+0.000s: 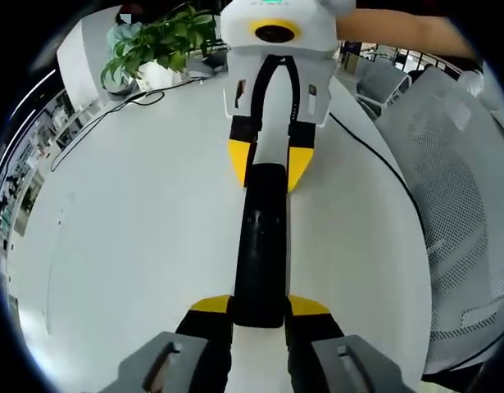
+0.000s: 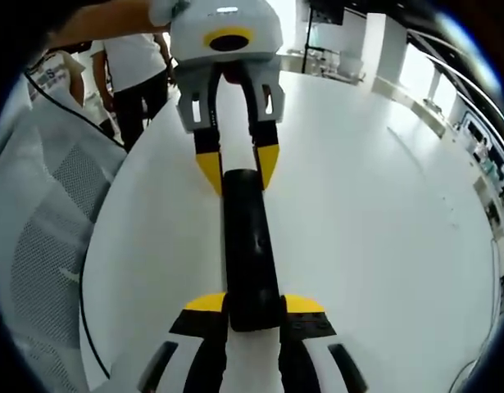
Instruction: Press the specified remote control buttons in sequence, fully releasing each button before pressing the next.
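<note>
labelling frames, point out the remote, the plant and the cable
remote (image 1: 260, 246), left gripper view, middle of its black top face
plant (image 1: 157, 41), left gripper view, green leaves at the table's far end
cable (image 1: 374, 155), left gripper view, black run on the white table beside the mesh chair

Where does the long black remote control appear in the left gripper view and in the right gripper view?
Left gripper view: long black remote control at centre, running up from this gripper to the other.
Right gripper view: remote at centre, from this gripper upward.
Shared landmark: the white round table beneath it.
</note>
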A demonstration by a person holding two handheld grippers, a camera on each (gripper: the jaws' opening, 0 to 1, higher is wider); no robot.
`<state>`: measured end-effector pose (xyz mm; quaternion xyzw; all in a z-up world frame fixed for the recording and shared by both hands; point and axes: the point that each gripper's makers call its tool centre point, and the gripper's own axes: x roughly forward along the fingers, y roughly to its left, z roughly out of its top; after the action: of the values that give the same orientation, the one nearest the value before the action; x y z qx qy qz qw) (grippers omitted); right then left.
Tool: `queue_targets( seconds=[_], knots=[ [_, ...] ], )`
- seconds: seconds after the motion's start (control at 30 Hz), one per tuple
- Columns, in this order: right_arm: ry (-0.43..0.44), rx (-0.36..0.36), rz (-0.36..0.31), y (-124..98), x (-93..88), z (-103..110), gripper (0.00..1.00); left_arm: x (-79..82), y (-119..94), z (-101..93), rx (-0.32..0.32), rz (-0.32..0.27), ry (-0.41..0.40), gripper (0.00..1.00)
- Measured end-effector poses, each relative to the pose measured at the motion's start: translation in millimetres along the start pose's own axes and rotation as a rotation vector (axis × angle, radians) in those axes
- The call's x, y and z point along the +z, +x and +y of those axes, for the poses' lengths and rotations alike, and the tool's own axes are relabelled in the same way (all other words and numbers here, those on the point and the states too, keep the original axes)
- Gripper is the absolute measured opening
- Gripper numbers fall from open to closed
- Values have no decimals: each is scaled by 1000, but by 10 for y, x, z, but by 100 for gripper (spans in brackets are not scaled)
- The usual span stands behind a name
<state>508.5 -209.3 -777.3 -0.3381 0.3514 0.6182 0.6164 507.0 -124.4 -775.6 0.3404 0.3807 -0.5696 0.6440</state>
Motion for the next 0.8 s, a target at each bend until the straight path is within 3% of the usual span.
queue_targets(
  seconds=[0.7, 0.8],
  knots=[
    [-26, 5, 23, -4, -17, 21, 22, -1, -4, -5, 6, 8, 31, 22],
    [-26, 2, 9, -30, 11, 30, 27, -2, -4, -7, 7, 9, 33, 22]
  ],
)
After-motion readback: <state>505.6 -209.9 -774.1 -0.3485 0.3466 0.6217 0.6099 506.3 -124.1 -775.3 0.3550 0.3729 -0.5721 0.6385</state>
